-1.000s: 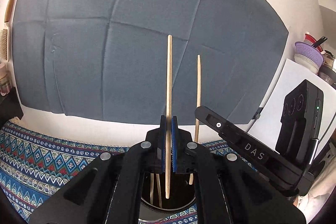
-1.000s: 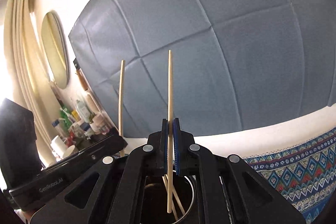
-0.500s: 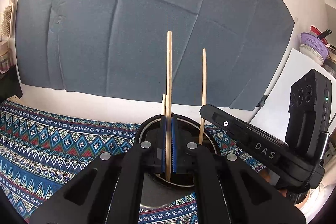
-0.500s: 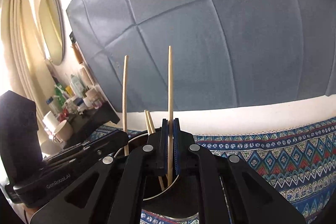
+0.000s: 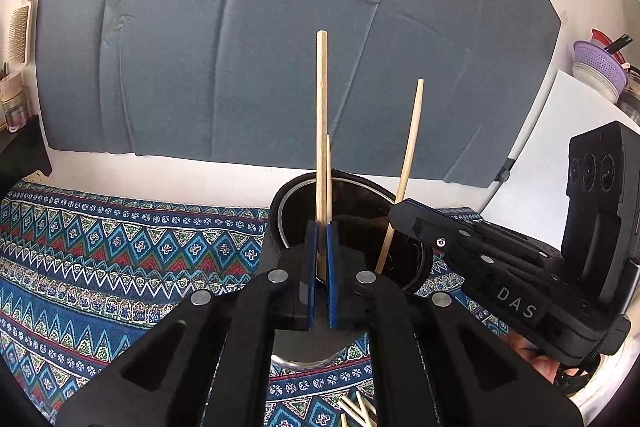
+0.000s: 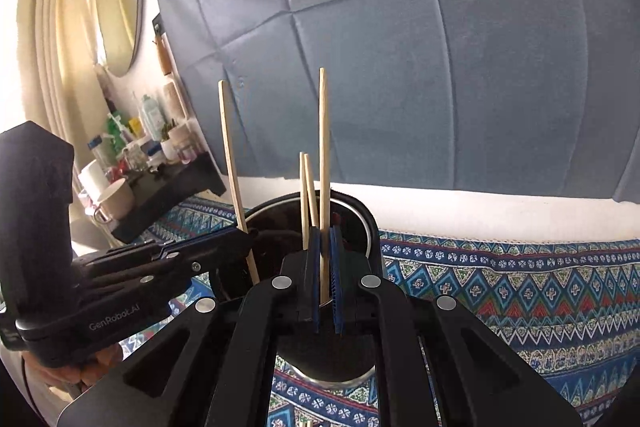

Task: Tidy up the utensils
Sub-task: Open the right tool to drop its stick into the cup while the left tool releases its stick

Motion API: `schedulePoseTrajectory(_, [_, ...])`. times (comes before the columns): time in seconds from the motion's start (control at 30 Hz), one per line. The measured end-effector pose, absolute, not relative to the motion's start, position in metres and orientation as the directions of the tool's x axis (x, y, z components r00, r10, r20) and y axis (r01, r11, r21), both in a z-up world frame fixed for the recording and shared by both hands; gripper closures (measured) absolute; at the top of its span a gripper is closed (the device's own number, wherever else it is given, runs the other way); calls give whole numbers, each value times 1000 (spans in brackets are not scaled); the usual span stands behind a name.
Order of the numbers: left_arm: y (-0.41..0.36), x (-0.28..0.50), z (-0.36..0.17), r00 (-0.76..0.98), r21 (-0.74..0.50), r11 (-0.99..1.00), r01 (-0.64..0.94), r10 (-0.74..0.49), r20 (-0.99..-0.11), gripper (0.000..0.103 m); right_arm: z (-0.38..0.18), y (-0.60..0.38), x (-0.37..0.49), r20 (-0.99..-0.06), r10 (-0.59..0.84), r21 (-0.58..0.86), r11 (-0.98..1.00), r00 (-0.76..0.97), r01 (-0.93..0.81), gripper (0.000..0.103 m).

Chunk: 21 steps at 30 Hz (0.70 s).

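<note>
Both grippers are showing matte black plastic frames with triangular cut-outs and round silver screws along the arms. The left gripper [image 5: 319,267] is wearing blue ribbed pads [image 5: 331,279] on its fingers, and the right gripper [image 6: 326,279] is carrying the same blue pads [image 6: 338,283]. White "DAS" lettering is showing on the right one's side, "GenRobot.AI" on the left one's. Bare skin of a hand [image 6: 96,363] is peeking out under the left handle.
</note>
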<state>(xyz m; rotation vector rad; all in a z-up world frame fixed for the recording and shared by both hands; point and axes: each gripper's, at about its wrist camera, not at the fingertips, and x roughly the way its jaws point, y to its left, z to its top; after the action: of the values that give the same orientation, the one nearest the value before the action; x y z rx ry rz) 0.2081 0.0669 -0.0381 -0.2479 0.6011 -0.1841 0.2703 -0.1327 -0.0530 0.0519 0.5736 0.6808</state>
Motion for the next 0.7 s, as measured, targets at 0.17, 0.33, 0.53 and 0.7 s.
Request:
schedulePoseTrajectory(0.17, [69,203,-36,810,-292,952,93,-242,-533,98,-49,-137,267,-492,591,216,794,639,-568,96])
schedulePoseTrajectory(0.33, [72,195,-35,816,-286,955,84,-230,-531,97,-44,-140,261,-492,567,193,810,660,-553,95])
schedulePoseTrajectory(0.53, [81,184,-28,833,-273,961,37,-180,-523,62,-41,-149,255,-504,522,166,841,689,-515,65])
schedulePoseTrajectory(0.7, [94,176,-24,831,-267,964,6,-153,-535,8,-41,-160,250,-524,493,166,859,694,-484,33])
